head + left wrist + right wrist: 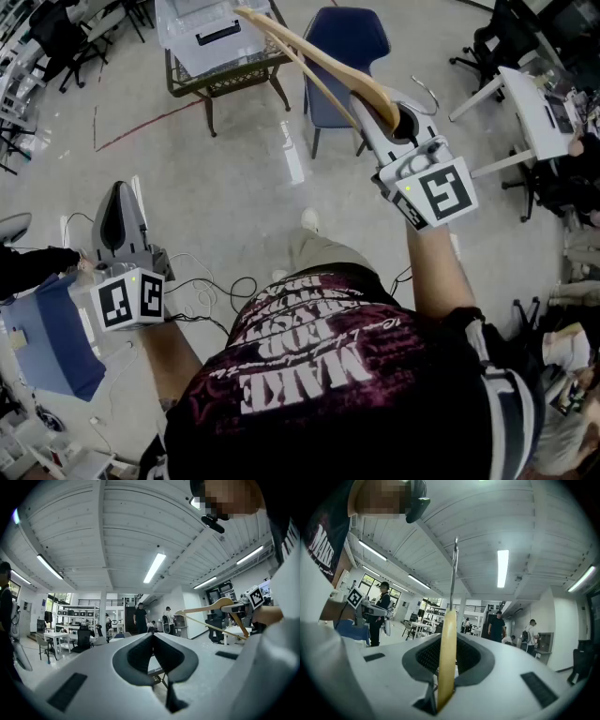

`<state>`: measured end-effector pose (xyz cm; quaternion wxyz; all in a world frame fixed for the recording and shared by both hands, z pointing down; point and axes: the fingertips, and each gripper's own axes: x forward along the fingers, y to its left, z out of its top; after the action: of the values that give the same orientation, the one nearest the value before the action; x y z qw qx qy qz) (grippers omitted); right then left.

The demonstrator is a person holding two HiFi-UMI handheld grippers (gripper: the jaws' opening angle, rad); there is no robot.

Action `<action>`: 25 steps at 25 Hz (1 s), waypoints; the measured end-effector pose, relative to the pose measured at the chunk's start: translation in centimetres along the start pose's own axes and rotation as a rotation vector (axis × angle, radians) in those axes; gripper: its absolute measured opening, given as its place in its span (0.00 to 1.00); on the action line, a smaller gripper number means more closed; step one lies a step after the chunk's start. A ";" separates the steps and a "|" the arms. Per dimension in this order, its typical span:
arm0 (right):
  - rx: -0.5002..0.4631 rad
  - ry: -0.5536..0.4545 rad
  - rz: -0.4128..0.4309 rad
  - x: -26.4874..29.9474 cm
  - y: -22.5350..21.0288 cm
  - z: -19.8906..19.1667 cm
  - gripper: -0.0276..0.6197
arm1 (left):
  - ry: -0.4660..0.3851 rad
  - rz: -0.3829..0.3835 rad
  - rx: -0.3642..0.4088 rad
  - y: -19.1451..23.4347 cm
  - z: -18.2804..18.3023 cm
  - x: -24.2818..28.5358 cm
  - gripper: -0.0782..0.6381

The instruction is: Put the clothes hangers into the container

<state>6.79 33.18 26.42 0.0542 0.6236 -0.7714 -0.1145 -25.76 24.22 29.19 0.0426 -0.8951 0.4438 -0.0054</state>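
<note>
A pale wooden clothes hanger (pixel 314 58) with a metal hook (pixel 427 94) is held out in front of me, my right gripper (pixel 398 117) shut on its middle. In the right gripper view the wooden bar (pixel 447 648) stands edge-on between the jaws, the hook wire (pixel 453 569) rising above it. A clear plastic container (pixel 211 33) sits on a small dark table (pixel 187 86) beyond the hanger's far end. My left gripper (pixel 124 192) hangs low at the left, shut with nothing in it (pixel 152 637). From the left gripper view the hanger (pixel 206 609) shows at the right.
A blue chair (pixel 342 42) stands right of the container's table. White desks (pixel 534 108) and office chairs line the right side. Blue cloth (pixel 52 342) and a person's dark sleeve (pixel 33 262) are at the left. Cables (pixel 211 300) trail on the floor. People stand far off (pixel 139 617).
</note>
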 end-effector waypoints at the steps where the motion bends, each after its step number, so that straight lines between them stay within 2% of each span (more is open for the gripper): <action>1: 0.000 0.003 0.003 -0.3 0.5 0.2 0.13 | 0.002 -0.004 -0.003 -0.1 -0.1 -0.5 0.12; 5: 0.002 0.007 0.024 -2.0 1.9 0.6 0.13 | -0.004 -0.010 -0.013 -1.4 -0.1 -2.3 0.12; 11: 0.058 -0.019 0.028 -3.8 1.0 1.1 0.13 | 0.002 -0.033 -0.001 -3.8 0.1 -2.3 0.12; 14: 0.060 -0.018 0.050 -3.1 1.4 0.8 0.13 | 0.002 -0.009 0.008 -3.2 0.0 -2.8 0.12; 25: 0.081 -0.049 0.051 -1.3 2.7 1.8 0.13 | 0.033 0.018 -0.007 0.5 -2.2 -3.2 0.12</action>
<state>4.12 35.17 25.46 0.0132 0.6024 -0.7922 -0.0970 -28.21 26.26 31.44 0.0322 -0.8909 0.4526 -0.0181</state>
